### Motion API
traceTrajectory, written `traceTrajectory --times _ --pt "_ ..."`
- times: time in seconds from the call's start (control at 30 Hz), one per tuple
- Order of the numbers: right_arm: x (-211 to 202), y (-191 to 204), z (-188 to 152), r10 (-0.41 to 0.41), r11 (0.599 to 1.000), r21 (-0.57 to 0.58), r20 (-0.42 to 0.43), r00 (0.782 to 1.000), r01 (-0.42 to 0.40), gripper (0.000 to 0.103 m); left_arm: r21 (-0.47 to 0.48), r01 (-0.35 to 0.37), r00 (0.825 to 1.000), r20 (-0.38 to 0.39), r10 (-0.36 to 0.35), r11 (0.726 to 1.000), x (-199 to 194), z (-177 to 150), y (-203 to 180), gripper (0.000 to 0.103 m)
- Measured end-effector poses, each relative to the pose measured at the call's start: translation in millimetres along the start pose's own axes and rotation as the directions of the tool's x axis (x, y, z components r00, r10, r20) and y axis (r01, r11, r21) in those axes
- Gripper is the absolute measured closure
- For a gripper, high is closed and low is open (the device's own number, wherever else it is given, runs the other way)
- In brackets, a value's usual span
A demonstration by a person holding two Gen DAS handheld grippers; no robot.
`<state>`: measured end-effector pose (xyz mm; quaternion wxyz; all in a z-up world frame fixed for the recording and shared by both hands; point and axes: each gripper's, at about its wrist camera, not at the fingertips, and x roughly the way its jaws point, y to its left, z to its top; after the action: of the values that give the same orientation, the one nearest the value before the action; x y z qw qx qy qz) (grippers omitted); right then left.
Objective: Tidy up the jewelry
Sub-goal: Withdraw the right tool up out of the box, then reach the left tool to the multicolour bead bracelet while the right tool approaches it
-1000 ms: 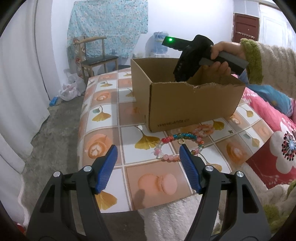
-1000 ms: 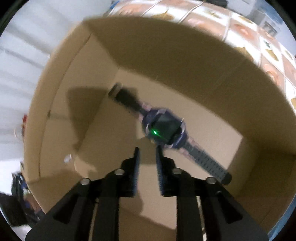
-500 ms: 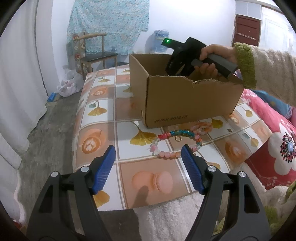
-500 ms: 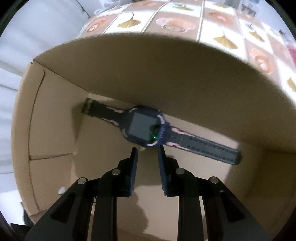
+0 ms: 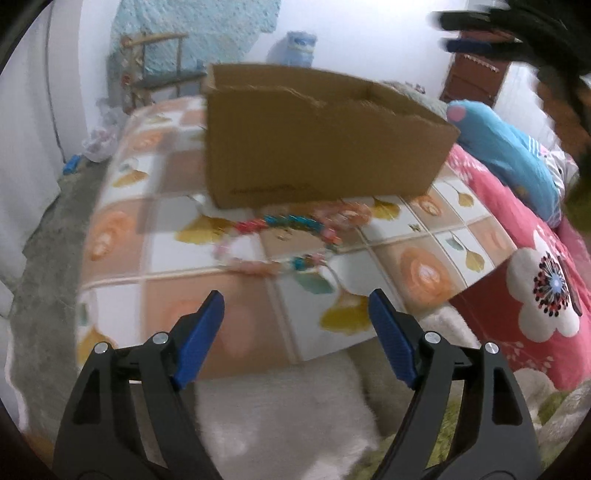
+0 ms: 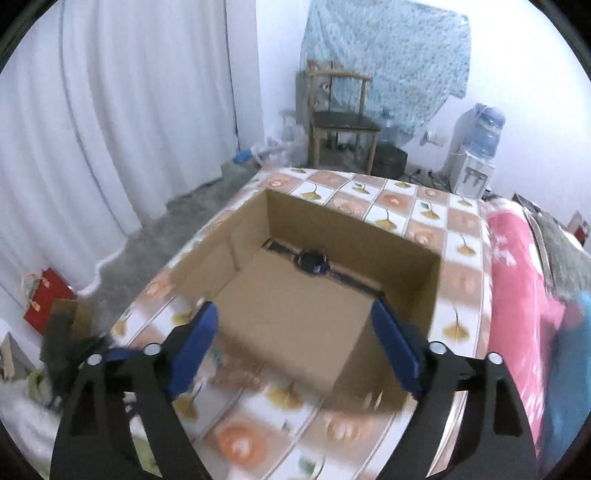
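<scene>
An open cardboard box [image 5: 325,140] stands on the tiled tablecloth [image 5: 155,236]. A dark wristwatch [image 6: 314,260] lies on the box floor against the far wall. Colourful bead bracelets [image 5: 284,240] lie on the table in front of the box, blurred. My left gripper [image 5: 295,325] is open and empty, low over the near table edge, short of the bracelets. My right gripper [image 6: 293,332] is open and empty, raised above the box's near wall [image 6: 295,354]. In the left wrist view it shows blurred at the top right [image 5: 517,26].
A pink floral blanket [image 5: 546,288] and a blue soft toy [image 5: 506,147] lie right of the table. A wooden chair [image 6: 340,118], a water dispenser [image 6: 476,147] and white curtains [image 6: 110,110] stand beyond. A red gift bag [image 6: 46,299] sits on the floor.
My right gripper has risen out of the box and opened wide, with the watch left inside. My left gripper has shifted right, so the view is blurred.
</scene>
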<state>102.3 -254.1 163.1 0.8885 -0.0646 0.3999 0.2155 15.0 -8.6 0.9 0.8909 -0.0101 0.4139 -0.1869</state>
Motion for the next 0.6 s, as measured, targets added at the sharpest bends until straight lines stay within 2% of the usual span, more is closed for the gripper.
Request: traceTrajectory --times 0.07,0.13,0.2,0.27,0.37,0.53,0.6 --pt "5.9 -7.9 -41.0 -0.047 0.994 0.094 -0.037 0.998 0.051 0.016 0.028 -0.009 1.0 -0.013 0.009 1.0 9.4 0.6 -12.4 0.023" --pt "22.1 -24.4 -78.9 -0.089 0.973 0.2 -0.118 0.989 0.112 0.016 0.07 -0.037 0.999 -0.026 0.039 0.997 17.4 1.1 -23.2 0.022" --pt "37.4 -38.9 -113.6 -0.134 0.937 0.297 -0.186 0.973 0.186 0.016 0.091 -0.057 0.997 -0.04 0.06 0.994 24.9 2.1 -29.7 0.022" --pt "50.3 -44.8 -133.3 -0.165 0.912 0.334 -0.232 0.959 0.238 0.016 0.101 -0.064 0.996 -0.063 0.07 0.993 32.8 2.9 -35.2 0.022" --pt "62.5 -51.9 -151.3 -0.151 0.893 0.383 -0.24 0.959 0.237 0.016 0.096 -0.074 0.992 -0.092 0.083 0.993 40.6 3.2 -36.7 0.021" --pt "85.2 -54.4 -150.3 -0.234 0.892 0.322 -0.273 0.933 0.317 0.016 0.092 -0.131 0.987 -0.084 0.139 0.987 46.1 1.3 -39.2 0.015" --pt "88.9 -56.3 -154.6 -0.237 0.894 0.311 -0.284 0.929 0.323 0.016 0.088 -0.138 0.985 -0.09 0.146 0.986 48.3 1.1 -40.4 0.011"
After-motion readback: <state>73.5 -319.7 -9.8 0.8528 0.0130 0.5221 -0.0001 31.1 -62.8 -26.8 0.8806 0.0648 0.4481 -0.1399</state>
